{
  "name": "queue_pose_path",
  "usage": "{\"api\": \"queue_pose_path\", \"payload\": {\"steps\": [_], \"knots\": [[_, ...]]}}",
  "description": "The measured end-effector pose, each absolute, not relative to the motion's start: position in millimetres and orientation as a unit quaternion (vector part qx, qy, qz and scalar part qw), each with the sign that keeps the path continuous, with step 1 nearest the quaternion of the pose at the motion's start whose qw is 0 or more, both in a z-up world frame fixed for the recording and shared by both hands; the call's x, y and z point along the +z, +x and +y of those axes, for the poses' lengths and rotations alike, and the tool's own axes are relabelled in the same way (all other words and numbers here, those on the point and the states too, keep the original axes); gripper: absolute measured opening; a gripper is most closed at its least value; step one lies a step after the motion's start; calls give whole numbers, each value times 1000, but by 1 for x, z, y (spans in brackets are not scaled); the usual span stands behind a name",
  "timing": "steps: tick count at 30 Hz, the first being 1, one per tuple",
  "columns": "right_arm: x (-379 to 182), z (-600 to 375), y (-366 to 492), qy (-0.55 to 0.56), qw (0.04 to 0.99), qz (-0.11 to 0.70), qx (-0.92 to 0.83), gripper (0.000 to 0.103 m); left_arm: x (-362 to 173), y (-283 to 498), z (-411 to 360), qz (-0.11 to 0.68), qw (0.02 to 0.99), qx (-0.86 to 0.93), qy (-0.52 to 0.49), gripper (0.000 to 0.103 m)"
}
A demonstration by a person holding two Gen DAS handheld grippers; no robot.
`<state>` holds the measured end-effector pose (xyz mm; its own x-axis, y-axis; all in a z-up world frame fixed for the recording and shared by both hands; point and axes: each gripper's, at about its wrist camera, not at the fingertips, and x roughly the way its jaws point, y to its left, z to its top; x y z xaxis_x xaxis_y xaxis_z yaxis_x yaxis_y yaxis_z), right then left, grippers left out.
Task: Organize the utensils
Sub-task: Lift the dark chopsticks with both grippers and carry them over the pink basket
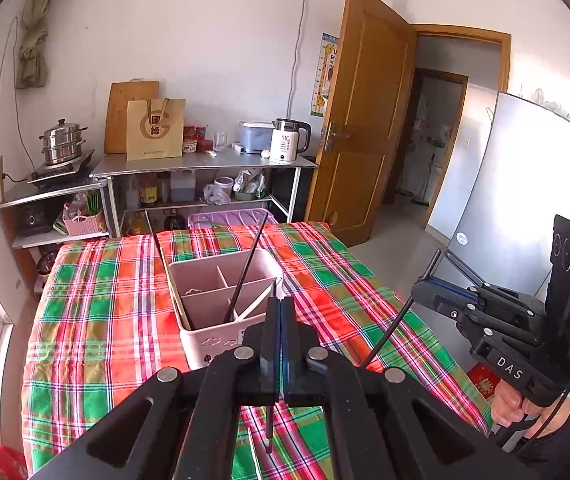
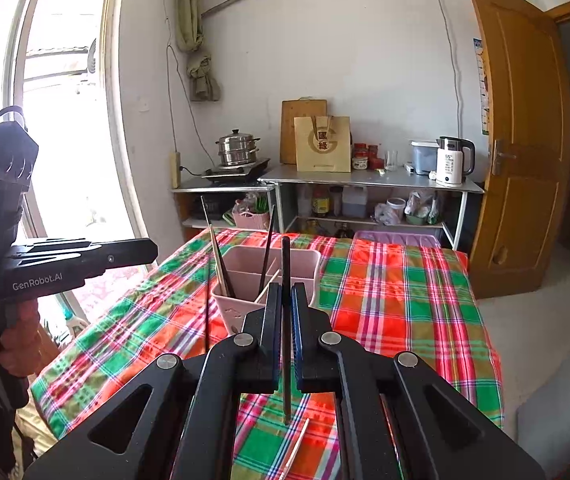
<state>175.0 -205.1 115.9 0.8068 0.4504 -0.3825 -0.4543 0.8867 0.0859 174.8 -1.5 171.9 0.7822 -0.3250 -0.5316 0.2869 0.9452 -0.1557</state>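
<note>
Left wrist view is showing the left gripper (image 1: 279,300) clamping a black chopstick (image 1: 270,420) near-upright, with the pink utensil holder (image 1: 221,296) lying just ahead at frame centre. Right gripper (image 2: 285,288) is pinching another dark chopstick (image 2: 286,320) upright, holder (image 2: 261,280) just beyond.

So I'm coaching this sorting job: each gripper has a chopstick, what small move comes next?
Probably carry the left gripper, shut on its black chopstick, forward over the pink holder and lower the chopstick tip into a compartment; both chopsticks hang clear of it now.
</note>
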Motion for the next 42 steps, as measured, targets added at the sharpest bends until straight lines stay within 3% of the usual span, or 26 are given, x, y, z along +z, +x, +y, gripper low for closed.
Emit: {"api": "queue_pose_path", "payload": {"steps": [11, 16, 18, 27, 38, 42], "knots": [[110, -199, 181, -6, 948, 205, 242, 5, 144, 199, 7, 326, 932, -153, -47, 0], [108, -198, 184, -10, 947, 210, 242, 5, 111, 224, -2, 363, 919, -150, -30, 19], [106, -198, 187, -9, 947, 212, 243, 5, 95, 233, -8, 382, 911, -154, -24, 21], [99, -200, 195, -8, 944, 222, 244, 5, 46, 276, -20, 440, 886, -145, -14, 21], [95, -201, 200, -5, 943, 228, 244, 5, 29, 312, -27, 475, 869, -136, -24, 21], [94, -202, 201, -3, 942, 229, 243, 5, 28, 314, -26, 474, 869, -135, -29, 7]]}}
